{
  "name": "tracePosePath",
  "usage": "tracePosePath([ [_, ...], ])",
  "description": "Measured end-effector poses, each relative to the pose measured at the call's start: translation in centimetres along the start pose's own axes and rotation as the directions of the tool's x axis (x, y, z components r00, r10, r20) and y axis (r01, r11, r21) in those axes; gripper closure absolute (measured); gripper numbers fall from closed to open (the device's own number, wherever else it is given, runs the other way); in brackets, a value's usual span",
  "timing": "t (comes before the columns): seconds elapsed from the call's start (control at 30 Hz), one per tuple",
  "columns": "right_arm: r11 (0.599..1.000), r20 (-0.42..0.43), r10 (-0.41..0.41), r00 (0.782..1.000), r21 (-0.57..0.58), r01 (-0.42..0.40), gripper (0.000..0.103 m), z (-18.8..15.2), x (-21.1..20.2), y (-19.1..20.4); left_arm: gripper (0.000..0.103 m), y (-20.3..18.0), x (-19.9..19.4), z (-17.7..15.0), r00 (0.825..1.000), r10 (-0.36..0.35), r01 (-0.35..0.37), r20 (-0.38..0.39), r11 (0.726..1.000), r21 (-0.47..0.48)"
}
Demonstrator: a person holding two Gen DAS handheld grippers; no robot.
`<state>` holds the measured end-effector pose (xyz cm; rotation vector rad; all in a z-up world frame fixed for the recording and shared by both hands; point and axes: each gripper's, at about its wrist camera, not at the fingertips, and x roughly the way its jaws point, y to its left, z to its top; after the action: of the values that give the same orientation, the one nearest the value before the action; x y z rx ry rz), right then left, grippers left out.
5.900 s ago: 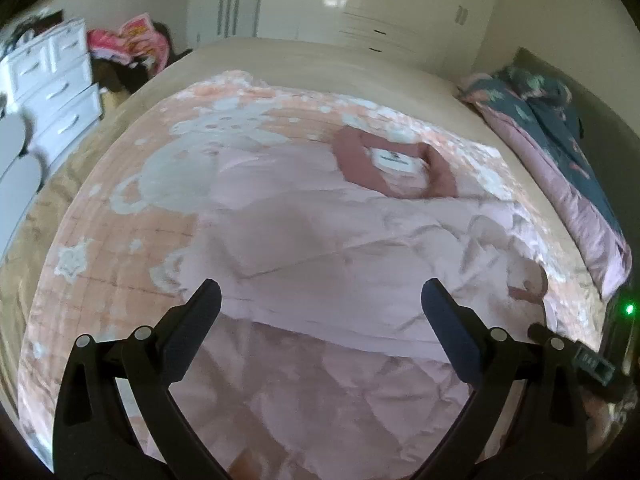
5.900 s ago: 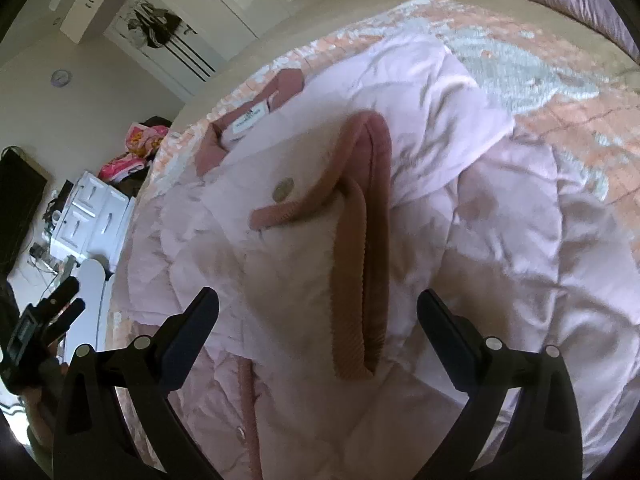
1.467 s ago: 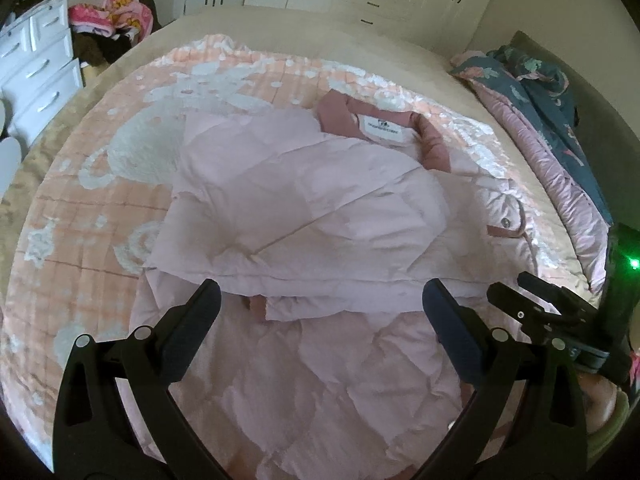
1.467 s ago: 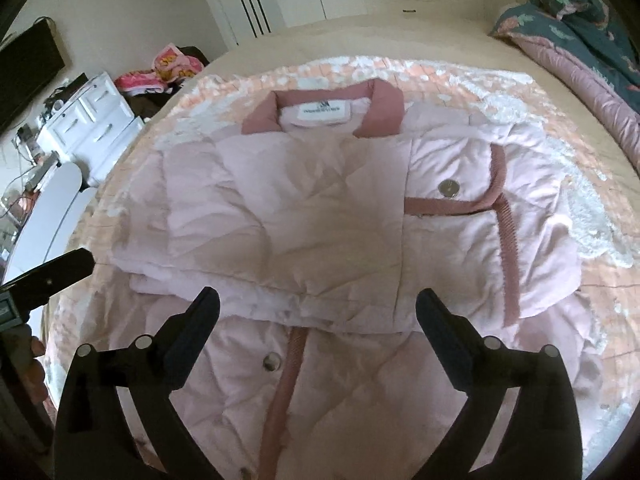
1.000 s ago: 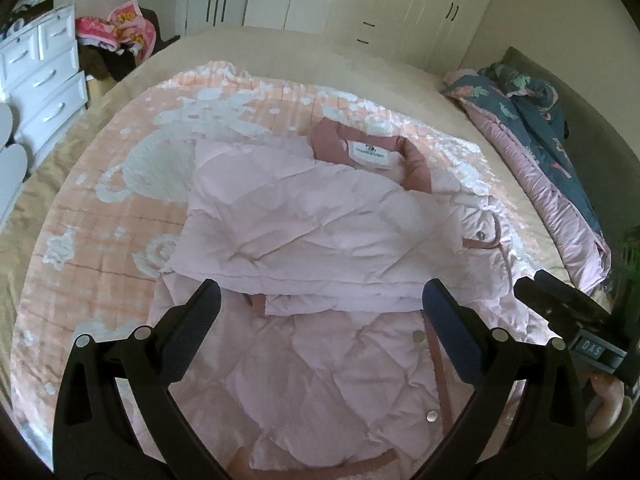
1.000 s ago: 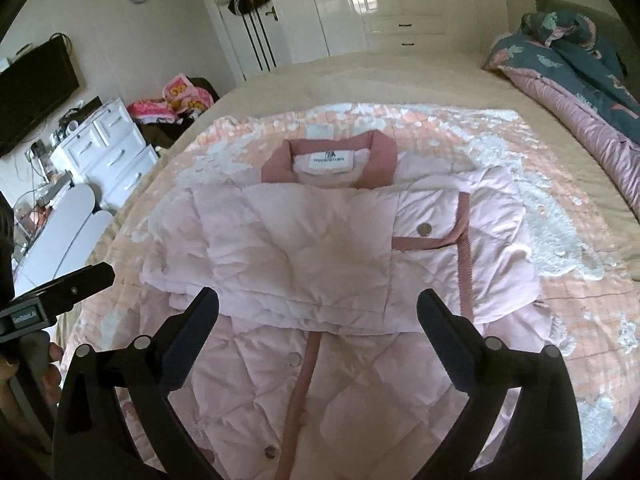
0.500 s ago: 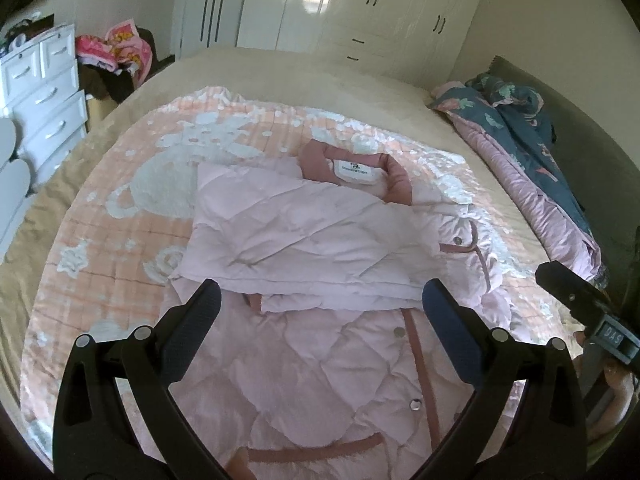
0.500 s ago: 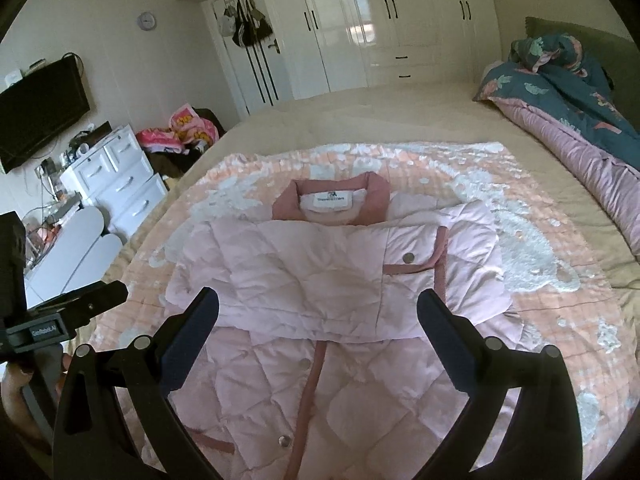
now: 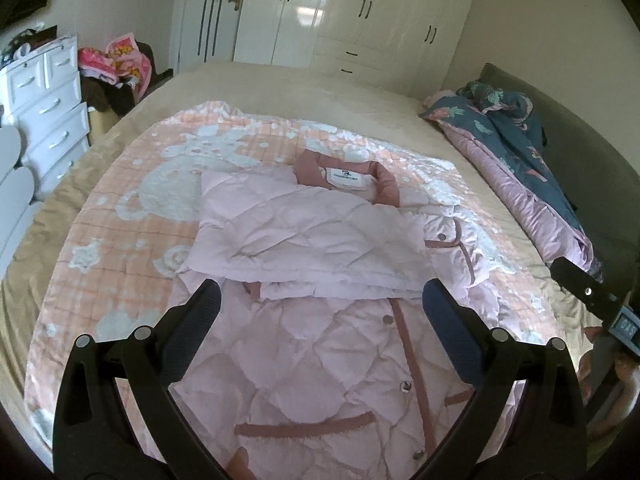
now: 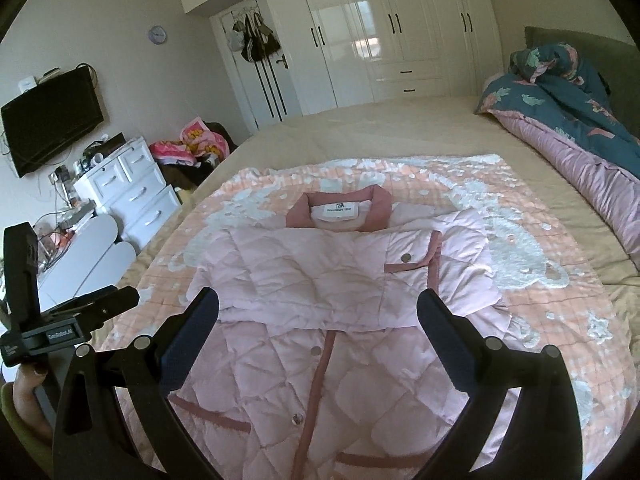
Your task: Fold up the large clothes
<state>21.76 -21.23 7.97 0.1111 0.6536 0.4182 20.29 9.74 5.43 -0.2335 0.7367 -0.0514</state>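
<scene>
- From the left wrist view, we see the left gripper held above the bed, its two black fingers spread wide with nothing between them; the pads look dark and finely textured.
- Beneath it lies the pink quilted jacket, puffy, stitched in diamonds, spread flat on a peach-and-white patterned blanket.
- Both sleeves are folded across the chest in a broad, crumpled band; the darker ribbed collar stands at the far end, with a white label inside it.
- A dusty-rose placket with metal snaps runs down the front, and a ribbed pocket trim curves near the hem.
- At the right edge we catch the right gripper, only partly in frame.
- A dark floral duvet with lilac lining is bunched along the right side of the bed.
- Over to the right wrist view: the right gripper hangs over the jacket's lower half, fingers parted wide, gripping nothing.
- Here the folded sleeves form a neat rectangle below the collar, a snap-buttoned cuff lying on top at the right.
- At the left edge we see the left gripper in a hand, off the blanket, well apart from the jacket.
- Glossy white wardrobes fill the far wall; a white chest of drawers stands at left under a wall-mounted television.
</scene>
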Motion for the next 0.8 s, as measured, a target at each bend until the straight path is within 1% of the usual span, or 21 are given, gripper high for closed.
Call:
tracePosePath([
  [0.27,1.000,0.011,0.001,1.000,-0.009,-0.001,0.004,-1.1,-1.8,-0.1,0.008,0.1,-0.9,-1.5,1.000,0.001,-0.001,0.003,1.000,-0.006],
  [0.47,1.000,0.012,-0.002,1.000,-0.009,0.002,0.004,-1.9,-2.6,-0.6,0.008,-0.6,-1.8,-2.6,1.000,-0.001,0.000,0.018,1.000,0.019],
  [0.67,1.000,-0.014,-0.010,1.000,-0.012,0.010,0.004,-3.3,-2.8,-1.4,0.008,-0.9,-2.0,-4.0,1.000,0.012,-0.012,0.014,0.999,0.034],
  [0.8,1.000,-0.040,-0.022,0.999,-0.020,0.021,0.004,-4.8,-2.9,-2.1,0.008,-0.6,-2.1,-4.9,1.000,0.018,-0.018,0.014,1.000,0.022],
])
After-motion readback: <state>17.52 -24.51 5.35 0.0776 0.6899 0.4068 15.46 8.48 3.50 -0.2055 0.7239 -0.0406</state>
